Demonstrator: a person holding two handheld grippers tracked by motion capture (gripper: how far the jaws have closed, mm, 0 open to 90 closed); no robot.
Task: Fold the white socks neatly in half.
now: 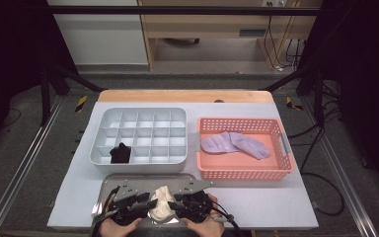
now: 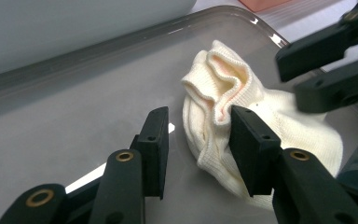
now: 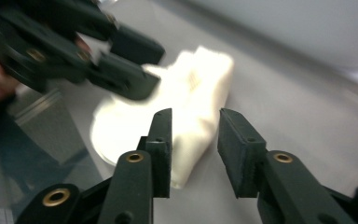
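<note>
We find the cream sock [image 1: 161,202] crumpled on the grey metal tray [image 1: 109,181] at the near edge of the table, lying between our two grippers. It is a ribbed knit, soft and bunched, with its cuff folded into ruffles that show a faint pink edge in the left gripper view [image 2: 223,88].

The left gripper [image 1: 145,202] sits at the sock's left side. Its jaws stand apart: one pad rests against the folded cuff, the other stands over bare tray, so nothing is pinched. The right gripper [image 1: 173,203] sits at the sock's right side. In its own view [image 3: 193,144] the jaws are also parted with the sock's body lying under and between them, and the pads do not press on it. Both grippers are black, blocky and hard-edged, with brass-coloured pins at the joints.

The tray is smooth and glossy with a raised, rounded rim. Just beyond it stands a pale grey plastic organiser [image 1: 138,114] split into many small square compartments; a black sock [image 1: 120,153] fills one in its near row, toward the left. To the right of the organiser lies a salmon-pink plastic basket [image 1: 242,173] with perforated walls, holding two lavender socks [image 1: 234,144] that overlap. All rest on a light grey table cover [image 1: 276,202], and nothing lies between the sock and the organiser but the tray's far rim.
</note>
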